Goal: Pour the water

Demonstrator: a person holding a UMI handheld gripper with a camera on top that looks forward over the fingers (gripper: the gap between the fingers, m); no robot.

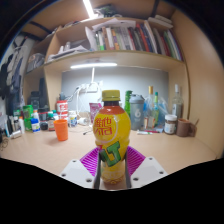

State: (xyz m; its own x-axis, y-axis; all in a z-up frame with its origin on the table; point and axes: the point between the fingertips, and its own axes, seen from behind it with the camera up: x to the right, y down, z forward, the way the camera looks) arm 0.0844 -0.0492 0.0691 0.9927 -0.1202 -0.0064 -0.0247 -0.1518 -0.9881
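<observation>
— Yellow plastic bottle with an orange cap and a red-and-green label: upright, right between the two fingers, filling the middle of the gripper view.

— And the gripper?

— Jaws clenched on the bottle, by the look of it. Purple pads pressed against the lower body at both sides, no gap visible either way. Base of the bottle hidden down between the fingers, so impossible to say whether resting on the pale wooden surface or lifted off it.

— Anything else on that surface?

— Plenty, all well beyond the bottle, lined up near the back wall. To the left, a small orange cup, with a cluster of little bottles and jars farther left, some green-capped, too small to tell apart. To the right, a row of taller clear and green containers, then a dark round jar near the far end.

— Above those?

— A long fluorescent lamp, lit, fixed under a wooden shelf. On the shelf, a packed row of books and folders, mostly upright, a few leaning. Another bright light strip up at the ceiling.

— Liquid level in the bottle?

— Cannot tell; label and yellow tint covering most of the body.
</observation>
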